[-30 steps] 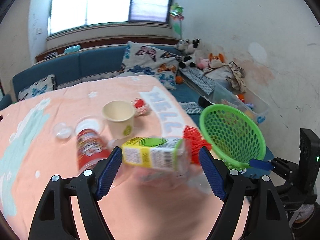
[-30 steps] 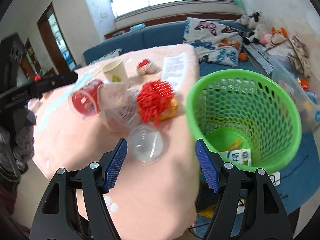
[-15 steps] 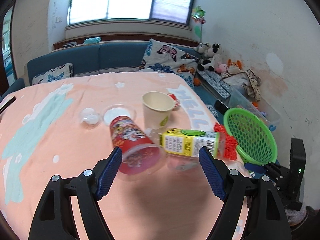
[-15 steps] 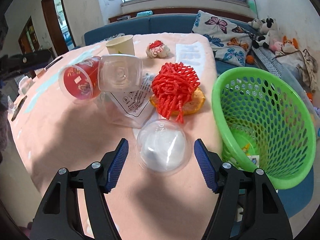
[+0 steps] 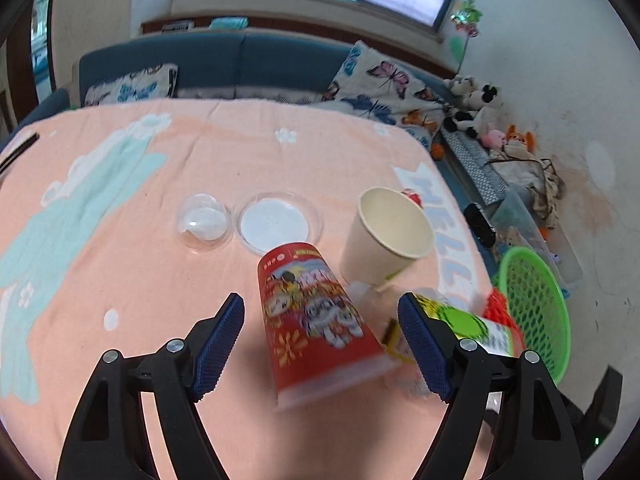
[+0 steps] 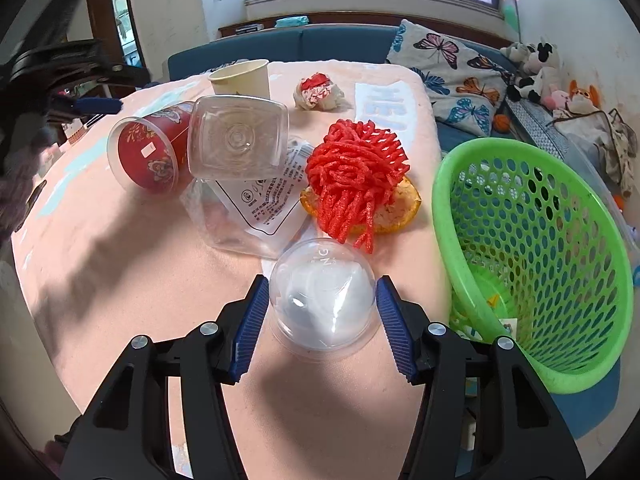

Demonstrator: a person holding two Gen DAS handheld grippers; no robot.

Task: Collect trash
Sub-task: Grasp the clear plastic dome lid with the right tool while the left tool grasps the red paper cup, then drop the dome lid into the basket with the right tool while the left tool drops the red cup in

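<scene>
On the peach tablecloth (image 5: 168,280), working from the left: a small clear dome lid (image 5: 204,222) lies beside a flat clear round lid (image 5: 278,222), the two just apart. Nearer the front, the left gripper (image 5: 320,344) stands with its jaws wide apart, one either side of a red printed cup (image 5: 316,320) that lies on its side, rim toward the gripper. Neither pad touches the cup. Behind the cup's base a cream paper cup (image 5: 386,236) stands upright. A yellow-green labelled bottle (image 5: 472,324) lies behind the gripper's right finger, partly hidden by it.

Further right, a clear printed plastic bag (image 6: 260,204) lies flat under the bottle's clear square base, which faces the right wrist camera. Beside it, a red foam net (image 6: 356,172) sits on an orange peel (image 6: 400,208). A crumpled red-and-white wrapper (image 6: 318,90) rests behind them.

The right gripper (image 6: 322,310) is closing around a clear dome lid (image 6: 322,300) resting on the cloth. Both blue pads stand at the dome's sides; actual contact cannot be confirmed.

At the far right, off the table edge, the green mesh basket (image 6: 560,240) tilts toward the table, with some litter at its bottom.
</scene>
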